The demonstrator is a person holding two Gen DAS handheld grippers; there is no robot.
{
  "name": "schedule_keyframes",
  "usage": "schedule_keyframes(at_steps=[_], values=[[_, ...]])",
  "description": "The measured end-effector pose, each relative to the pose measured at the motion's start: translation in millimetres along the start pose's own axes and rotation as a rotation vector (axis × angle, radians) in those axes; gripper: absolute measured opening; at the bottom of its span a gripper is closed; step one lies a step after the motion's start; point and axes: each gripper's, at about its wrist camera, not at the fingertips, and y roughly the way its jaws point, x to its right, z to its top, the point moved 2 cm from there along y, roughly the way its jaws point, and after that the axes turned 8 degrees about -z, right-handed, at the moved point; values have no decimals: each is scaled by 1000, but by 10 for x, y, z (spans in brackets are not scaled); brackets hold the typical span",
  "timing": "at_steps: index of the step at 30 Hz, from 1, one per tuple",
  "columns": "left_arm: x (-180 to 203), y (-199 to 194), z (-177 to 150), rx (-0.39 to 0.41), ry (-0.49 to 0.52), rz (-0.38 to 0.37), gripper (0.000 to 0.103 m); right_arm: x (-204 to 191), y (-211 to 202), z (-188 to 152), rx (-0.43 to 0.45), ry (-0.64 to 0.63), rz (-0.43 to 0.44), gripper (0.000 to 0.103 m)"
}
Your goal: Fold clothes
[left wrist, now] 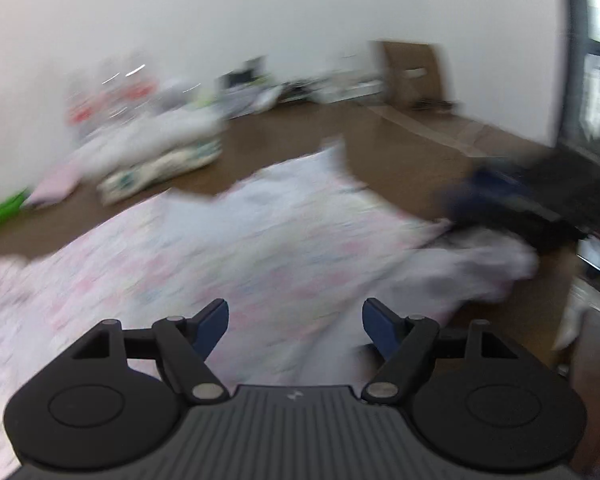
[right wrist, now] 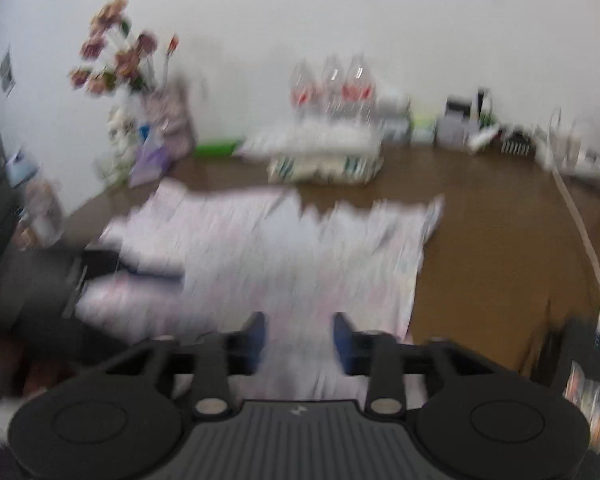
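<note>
A white garment with a pale pink print [left wrist: 228, 248] lies spread on the brown table. Both views are blurred by motion. My left gripper [left wrist: 295, 326] is open and empty, hovering over the garment's near part. In its view the other gripper [left wrist: 512, 196] shows as a dark blurred shape at the garment's right end, where the cloth is bunched. In the right wrist view the same garment [right wrist: 300, 248] lies flat ahead, and my right gripper [right wrist: 299, 340] is open over its near edge with nothing between the fingers. The left gripper [right wrist: 32, 280] shows as a dark blur at the left.
A folded stack of clothes [right wrist: 324, 156] lies at the far side of the table, with plastic bottles [right wrist: 332, 88] behind it. A vase of flowers [right wrist: 120, 64] stands far left. A cardboard box [left wrist: 412, 76] and clutter line the white wall. A white strap [right wrist: 580, 224] runs along the right.
</note>
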Motion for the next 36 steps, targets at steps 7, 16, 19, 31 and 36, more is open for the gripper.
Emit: schedule_keyframes(at_steps=[7,16,19,31,36], values=[[251,313,-42,-83,16,-21,3,-128,1184,286,-156,37,-102,24],[187,245,-115,-83,6,-70,2,-75,1240,222,-97,46,-170,4],[160,140,-92,-70,21,-82,28,-78,1061,217,-95,53,-176,15],[-831,-919,-792,-43,-157,173,59,-647,124,-443,-6,-169,96,30],[-944,-1216,-1175,-18,-126,162,59,-922,-133,-583,33,-257,265,31]])
